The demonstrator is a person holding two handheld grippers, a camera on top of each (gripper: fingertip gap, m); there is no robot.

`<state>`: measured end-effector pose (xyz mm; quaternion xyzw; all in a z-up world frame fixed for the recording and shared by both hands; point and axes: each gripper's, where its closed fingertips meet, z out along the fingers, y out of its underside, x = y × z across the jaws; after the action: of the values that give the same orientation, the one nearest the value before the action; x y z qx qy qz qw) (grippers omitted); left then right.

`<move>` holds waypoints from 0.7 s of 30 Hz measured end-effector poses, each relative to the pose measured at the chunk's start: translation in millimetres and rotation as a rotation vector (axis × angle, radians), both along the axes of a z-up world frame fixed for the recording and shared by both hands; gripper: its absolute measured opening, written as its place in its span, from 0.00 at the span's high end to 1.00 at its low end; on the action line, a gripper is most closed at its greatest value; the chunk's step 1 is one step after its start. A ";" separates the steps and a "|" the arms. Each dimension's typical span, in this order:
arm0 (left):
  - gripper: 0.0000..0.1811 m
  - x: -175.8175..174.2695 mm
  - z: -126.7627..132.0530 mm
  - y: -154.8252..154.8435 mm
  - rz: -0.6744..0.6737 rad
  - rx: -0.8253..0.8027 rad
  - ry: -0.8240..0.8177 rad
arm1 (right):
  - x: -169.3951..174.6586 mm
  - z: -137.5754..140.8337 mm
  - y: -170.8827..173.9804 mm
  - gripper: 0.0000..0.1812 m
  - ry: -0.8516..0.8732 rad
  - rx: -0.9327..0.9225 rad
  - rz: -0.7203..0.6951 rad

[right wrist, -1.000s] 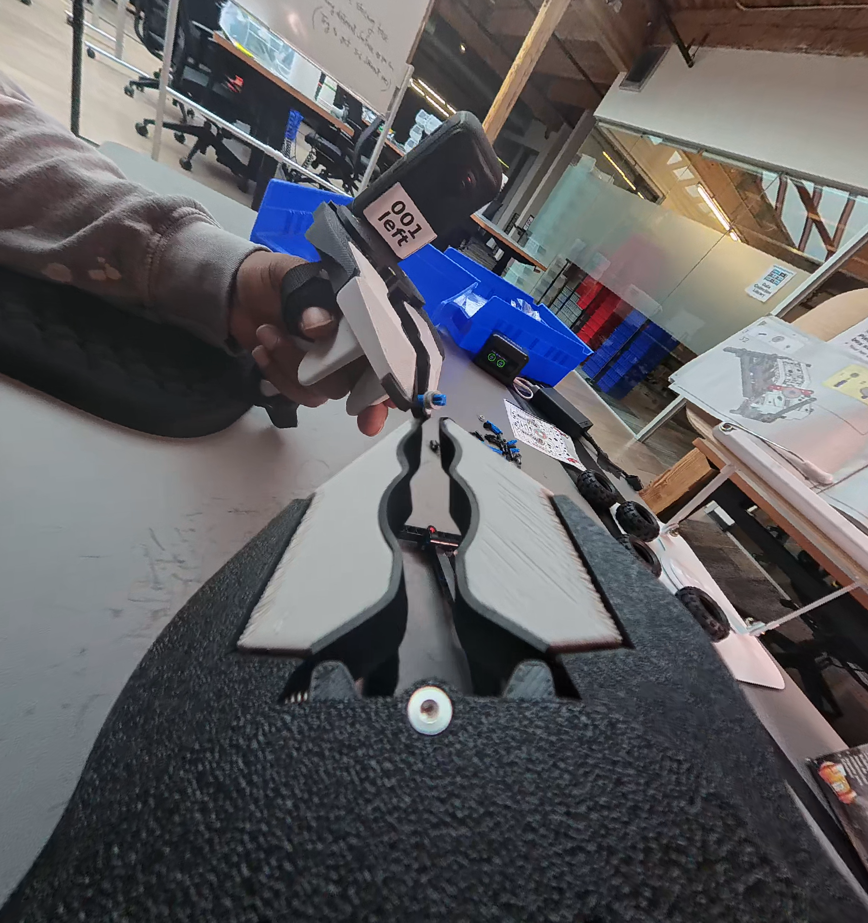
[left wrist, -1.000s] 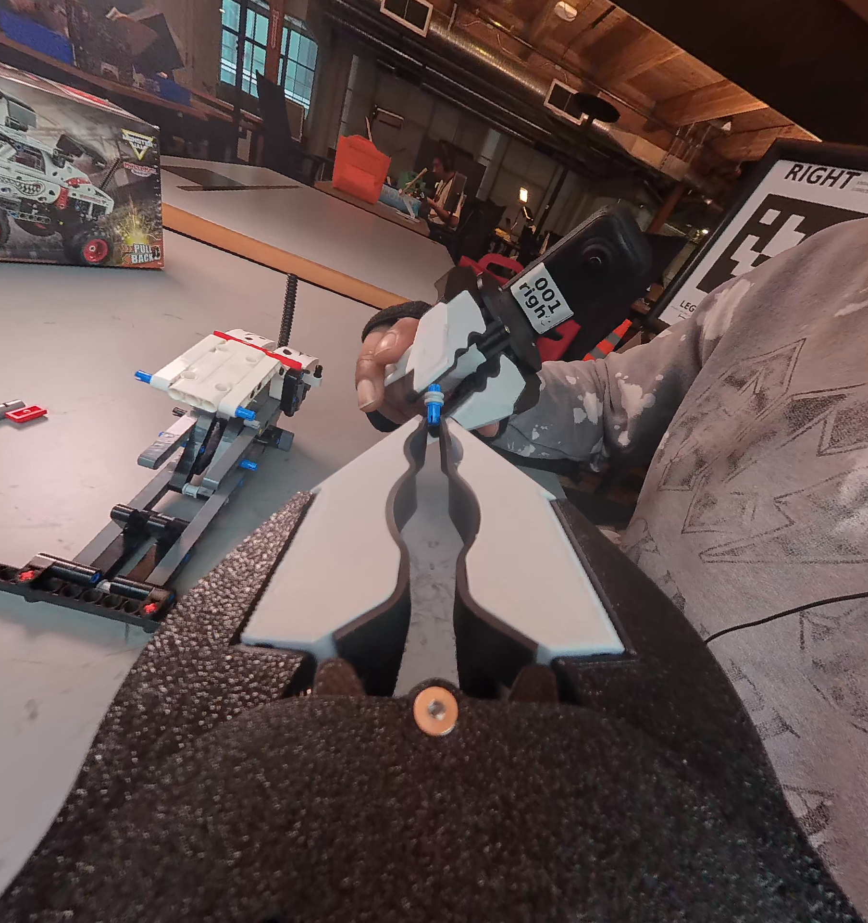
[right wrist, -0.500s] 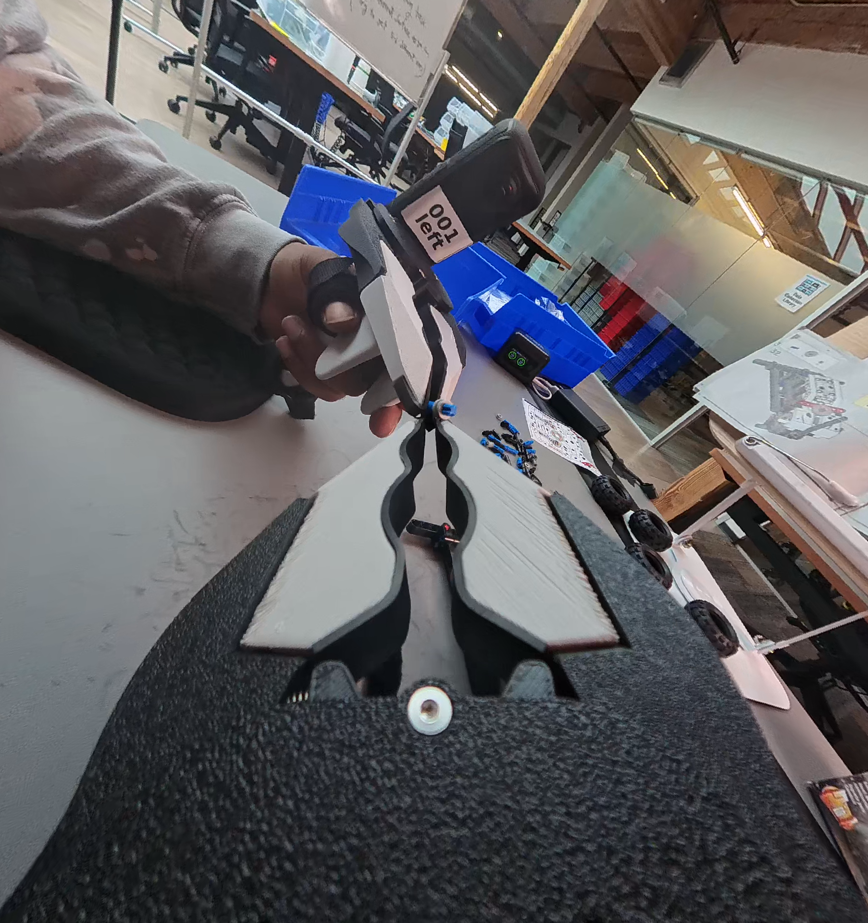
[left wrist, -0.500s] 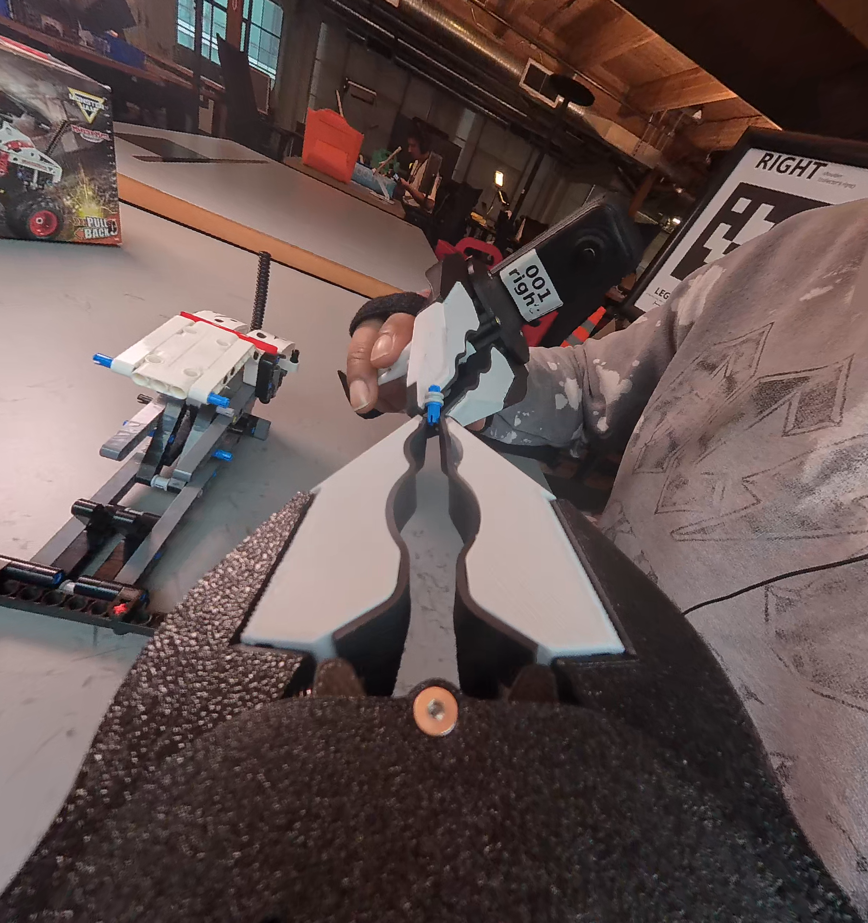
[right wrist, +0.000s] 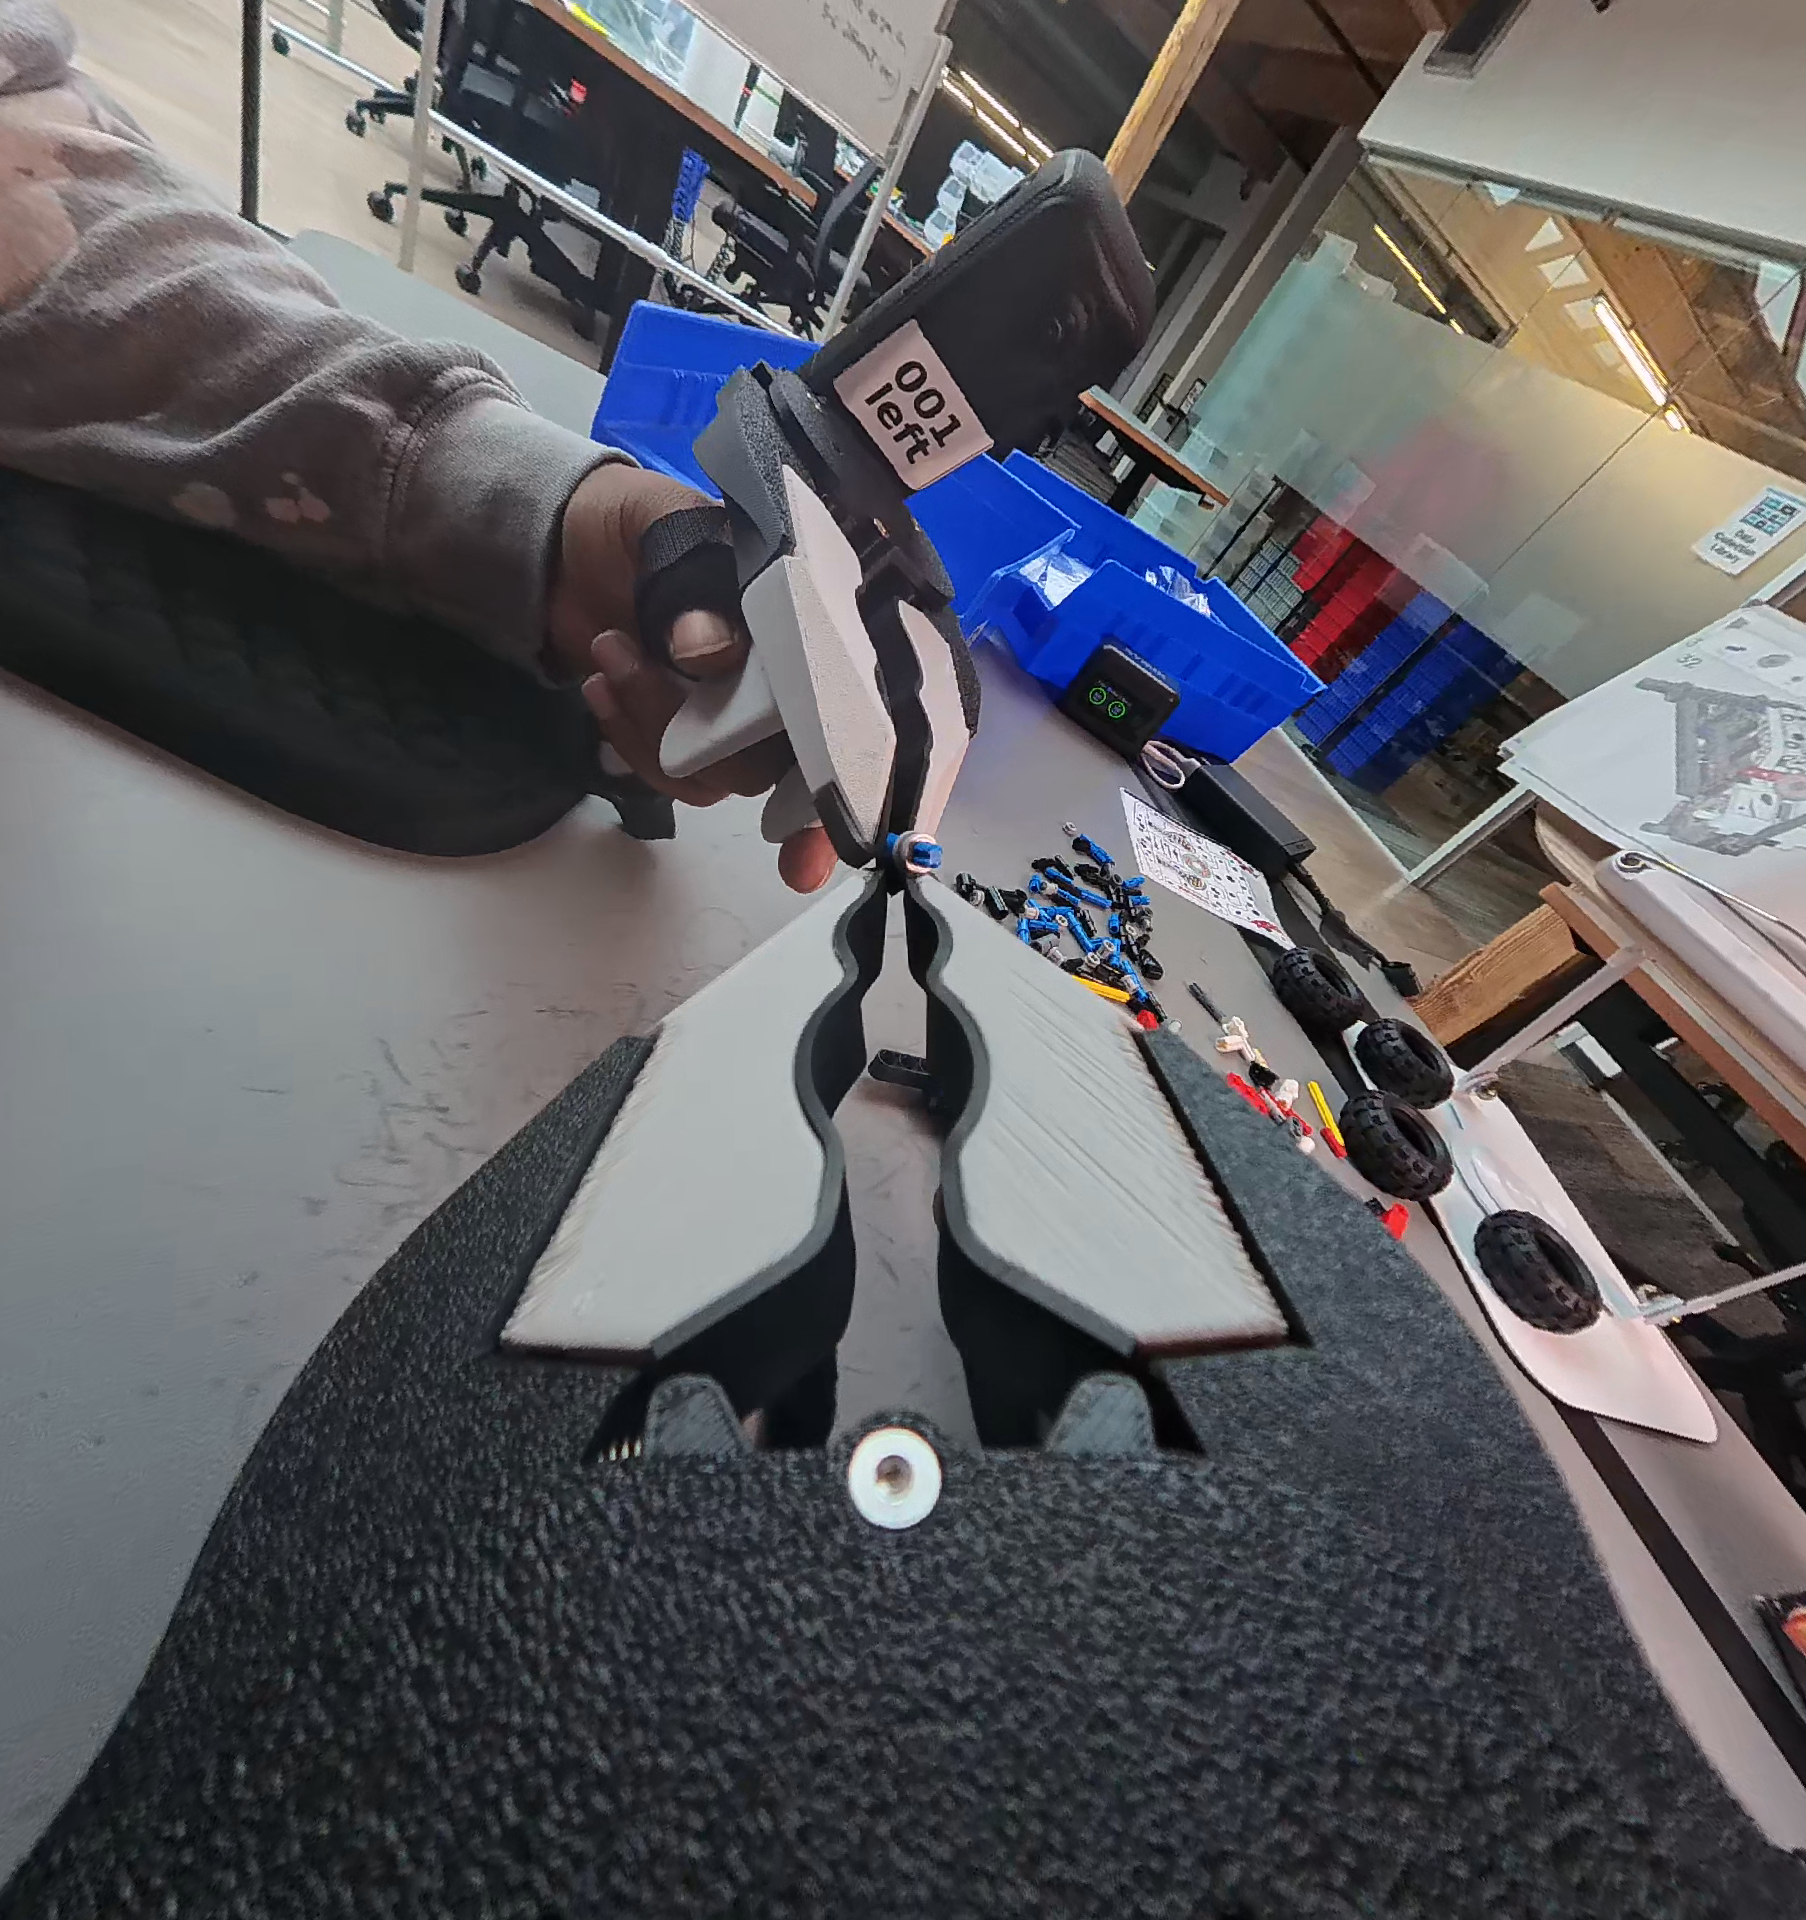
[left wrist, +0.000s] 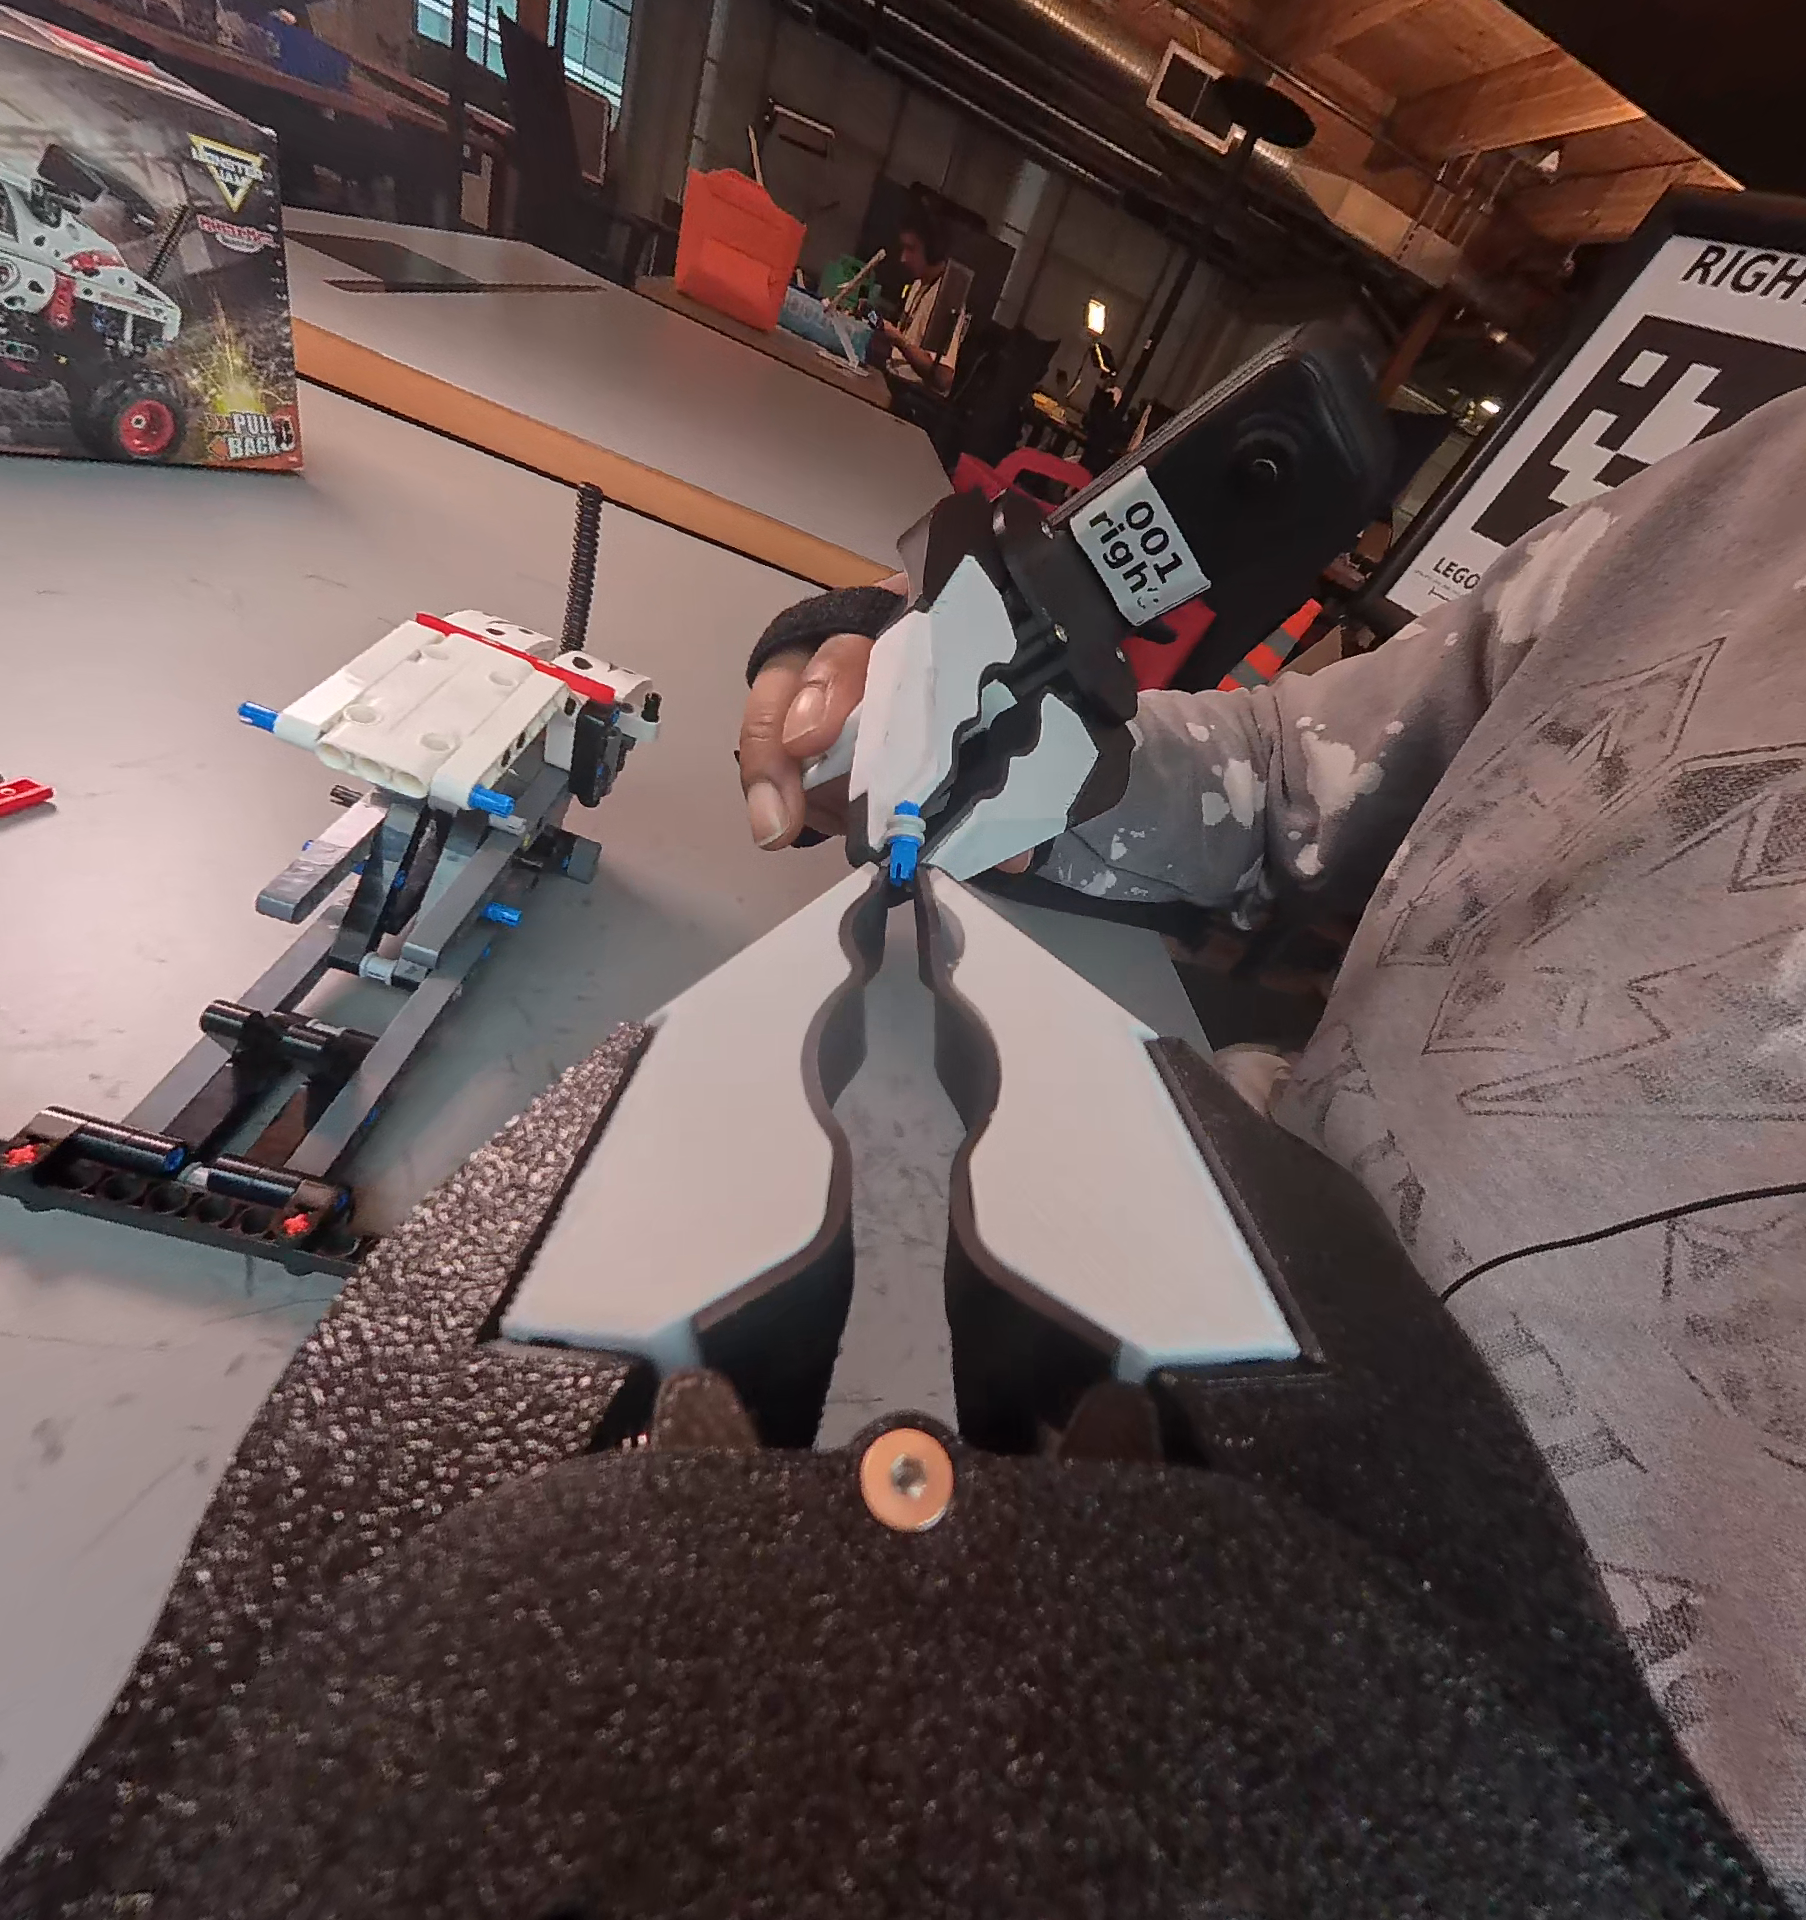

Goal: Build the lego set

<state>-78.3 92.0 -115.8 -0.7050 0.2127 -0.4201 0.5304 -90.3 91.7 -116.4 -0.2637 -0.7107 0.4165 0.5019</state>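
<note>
Tip to tip above the grey table (left wrist: 203, 582), left gripper (left wrist: 901, 891) and right gripper (right wrist: 891, 891) both clamp one small blue pin with a grey bush (left wrist: 905, 831).

The grey-fingered left gripper (left wrist: 901, 902) and grey-fingered right gripper (right wrist: 893, 891) are held tip to tip above the table, jaws nearly closed. Each is gripped by a hand (left wrist: 795, 738) in a mottled sleeve.
</note>
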 end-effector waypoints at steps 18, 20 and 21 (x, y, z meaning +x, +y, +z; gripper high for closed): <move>0.98 -1.4 -4.5 1.5 0.013 -0.014 0.027 | -0.8 -4.3 1.5 0.98 -0.017 -0.015 0.000; 0.98 -1.7 -5.9 2.0 0.017 -0.021 0.035 | -1.2 -5.6 1.9 0.99 -0.021 -0.012 -0.002; 0.98 -1.8 -6.8 2.3 0.019 -0.024 0.039 | -1.4 -6.5 2.1 0.99 -0.024 -0.010 -0.003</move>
<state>-80.1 94.3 -122.6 -0.7215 0.2111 -0.4037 0.5215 -91.7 93.8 -122.9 -0.2722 -0.7141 0.4162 0.4926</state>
